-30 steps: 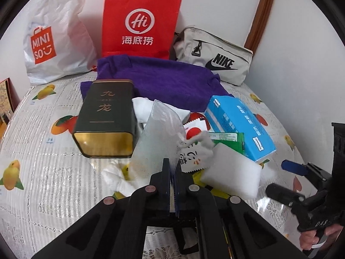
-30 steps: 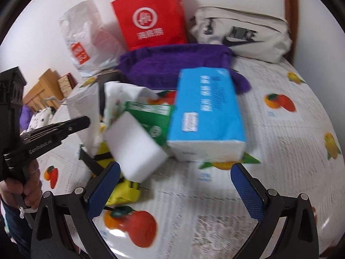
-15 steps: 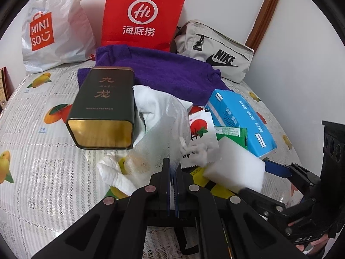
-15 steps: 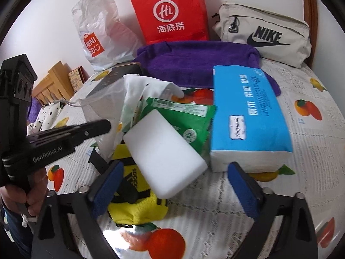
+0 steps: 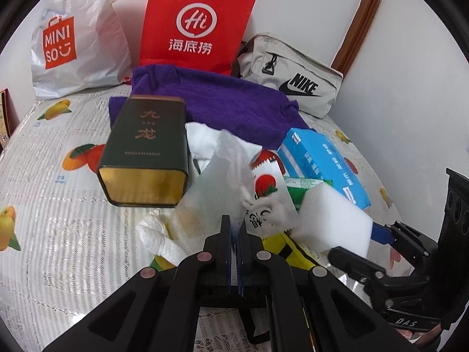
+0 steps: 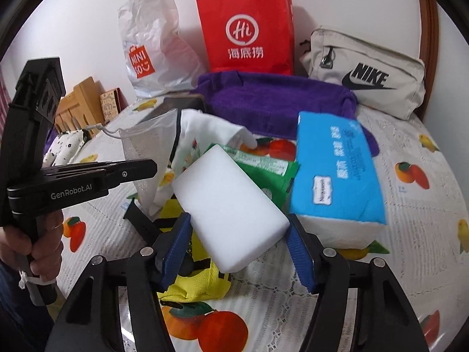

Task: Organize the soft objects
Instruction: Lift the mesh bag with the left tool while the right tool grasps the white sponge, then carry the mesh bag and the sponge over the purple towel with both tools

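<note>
On the fruit-print tablecloth (image 5: pixel 58 234), starting at the far left, a crinkled white plastic shopping bag (image 5: pixel 73 38) leans on the wall with a tall red paper bag (image 5: pixel 196 23) just to its right, and nearer, a dark green rectangular tin (image 5: pixel 143 152) lies on its side. Moving right, the left gripper (image 5: pixel 233 234) is pinched fully together on the near edge of a translucent white mesh pouch (image 5: pixel 217 182), holding it up and slanted over a crumpled white tissue (image 5: pixel 158 237). Behind that spreads a folded purple towel (image 5: pixel 222 102), with a beige fabric waist bag (image 5: pixel 293 73) at the far right against the wall. Now the action: the right gripper (image 6: pixel 237 246) has just been closing, and its blue pads bracket the near end of a white rectangular foam sponge (image 6: pixel 231 211), which rests tilted on a yellow fabric pouch (image 6: pixel 196 287) and a green plastic packet (image 6: pixel 266 170). The pads look to be at the sponge's sides; whether they squeeze yet, I cannot tell. To its right sits a blue soft pack of tissues (image 6: pixel 337 170), touching or nearly so. By my reading the sponge pick-up is in hand; next comes a firm but gentle squeeze, a lift clear of the pile, then a feed into the pouch mouth, which probably needs opening wider.
</note>
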Available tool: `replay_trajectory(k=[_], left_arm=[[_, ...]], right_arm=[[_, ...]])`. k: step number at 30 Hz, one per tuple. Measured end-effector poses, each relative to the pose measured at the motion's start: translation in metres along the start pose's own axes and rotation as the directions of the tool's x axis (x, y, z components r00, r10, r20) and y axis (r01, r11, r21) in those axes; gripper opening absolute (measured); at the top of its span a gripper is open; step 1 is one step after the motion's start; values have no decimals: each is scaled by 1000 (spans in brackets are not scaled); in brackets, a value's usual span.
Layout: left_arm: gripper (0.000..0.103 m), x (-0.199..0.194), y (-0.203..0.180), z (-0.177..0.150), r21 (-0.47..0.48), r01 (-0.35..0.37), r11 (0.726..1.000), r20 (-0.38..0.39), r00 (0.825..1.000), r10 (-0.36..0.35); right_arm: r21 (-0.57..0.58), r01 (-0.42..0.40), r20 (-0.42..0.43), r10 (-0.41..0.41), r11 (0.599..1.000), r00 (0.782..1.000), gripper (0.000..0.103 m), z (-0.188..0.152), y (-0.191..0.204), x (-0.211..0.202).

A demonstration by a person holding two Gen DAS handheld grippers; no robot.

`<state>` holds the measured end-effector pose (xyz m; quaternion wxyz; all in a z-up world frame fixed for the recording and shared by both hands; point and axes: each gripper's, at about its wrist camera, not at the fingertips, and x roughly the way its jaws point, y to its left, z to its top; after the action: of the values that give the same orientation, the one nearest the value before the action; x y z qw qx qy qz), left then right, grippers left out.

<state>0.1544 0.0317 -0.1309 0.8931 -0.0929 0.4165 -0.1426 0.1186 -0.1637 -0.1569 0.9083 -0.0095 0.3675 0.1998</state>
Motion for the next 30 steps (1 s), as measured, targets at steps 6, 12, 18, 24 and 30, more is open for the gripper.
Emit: replay_trajectory(k=[6,12,18,24,30], left_arm=[[3,-18,-4,13,10,-9,1000,30,1000,9],[3,-31,-7,25,24,-29,999,50,998,27],[3,-38,-10,39,34,-40,999,66,997,38],[3,-34,-6,46,30,-42,999,62,997,40],[3,-35,-7,54,33,-40,999,67,997,38]], right_arm=[[6,18,42,-18,1000,999,64,13,-7,-21],[22,20,57,-21,1000,998,64,24,-14,-30],[27,19,70,-20,999,997,64,36,-18,-33],[19,17,62,-18,1000,998,64,44,-20,-29],[23,14,69,-16,1000,997,64,52,-22,-30]])
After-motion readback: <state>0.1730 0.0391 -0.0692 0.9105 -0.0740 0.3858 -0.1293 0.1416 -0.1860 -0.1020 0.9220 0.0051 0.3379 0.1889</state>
